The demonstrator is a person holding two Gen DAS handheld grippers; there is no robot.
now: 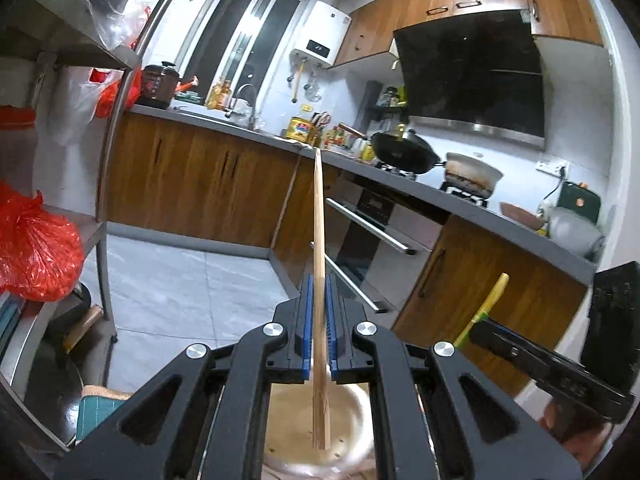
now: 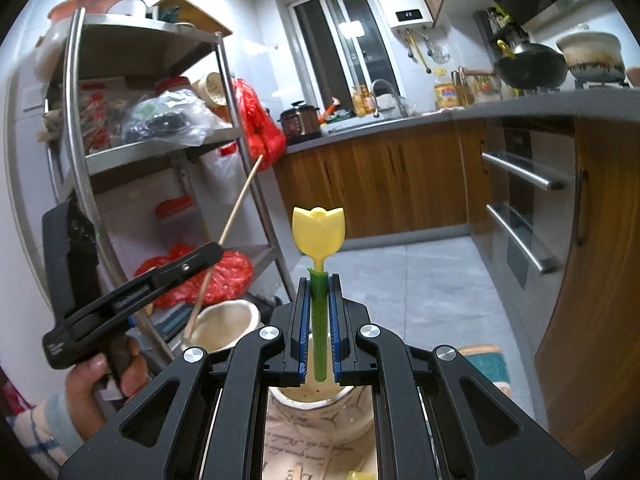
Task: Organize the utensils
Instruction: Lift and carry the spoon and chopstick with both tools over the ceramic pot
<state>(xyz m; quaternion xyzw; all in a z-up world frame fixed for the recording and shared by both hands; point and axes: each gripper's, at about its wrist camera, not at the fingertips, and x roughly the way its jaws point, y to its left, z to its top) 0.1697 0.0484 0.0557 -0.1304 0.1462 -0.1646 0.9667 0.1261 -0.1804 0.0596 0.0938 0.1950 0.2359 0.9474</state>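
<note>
**kitchen_tinkerer:** So at that point the left hand-held gripper was clamped on the chopsticks, pads tight on both sides. They stuck way out past its fingertips, and the short end hung just below it, inside the mouth of the cream cup. The right hand-held gripper was closed on the green stem of the tulip-topped utensil, yellow flower end sticking up ahead of the fingers, with the cream jar right underneath.

**spoonbender88:** What worried you most?

**kitchen_tinkerer:** Honestly the chopsticks. Smooth wood, held near one end, most of the length out front. I figured any tilt could've let them pivot or slide in the pads, then miss the rim or clatter down hard. Couldn't tell if it was one stick or two pressed together, either. If two, one might've slipped free alone.

**spoonbender88:** And the tulip thing?

**kitchen_tinkerer:** Top-heavy, I reckon. Let go too high and it could've bounced off the rim. Plus both grippers were near each other, so a clash looked possible.
</note>
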